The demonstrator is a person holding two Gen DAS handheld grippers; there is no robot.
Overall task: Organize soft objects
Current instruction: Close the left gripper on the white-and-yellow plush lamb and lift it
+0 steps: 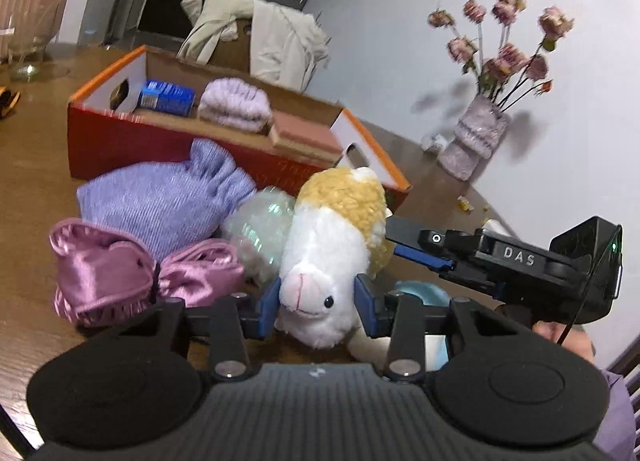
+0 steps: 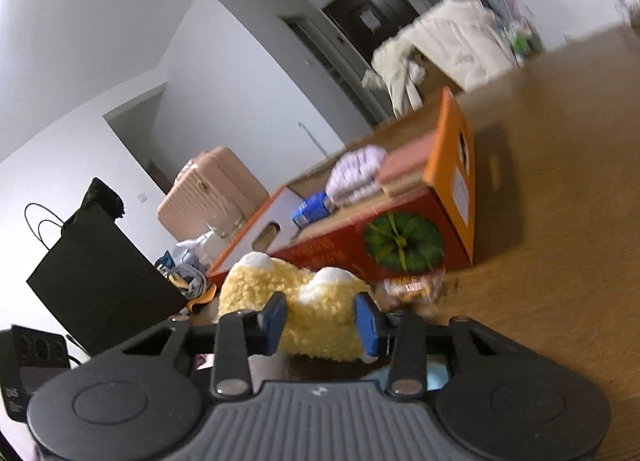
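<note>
Both pairs of jaws were clamped on the plush sheep point(image 1: 324, 261): your left gripper point(image 1: 318, 303) pinched its white face low in the frame's centre, and your right gripper point(image 2: 322, 321) squeezed its yellow woolly back. It lay on the wooden table point(image 1: 32, 165), touching a purple satin bow point(image 1: 120, 273), below the red cardboard box point(image 1: 168, 141) holding folded cloths.

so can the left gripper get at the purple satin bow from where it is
Probably not right now. The left gripper is clamped on the plush sheep, with the right gripper holding it too. The satin bow lies uncovered just beside its fingers.
</note>
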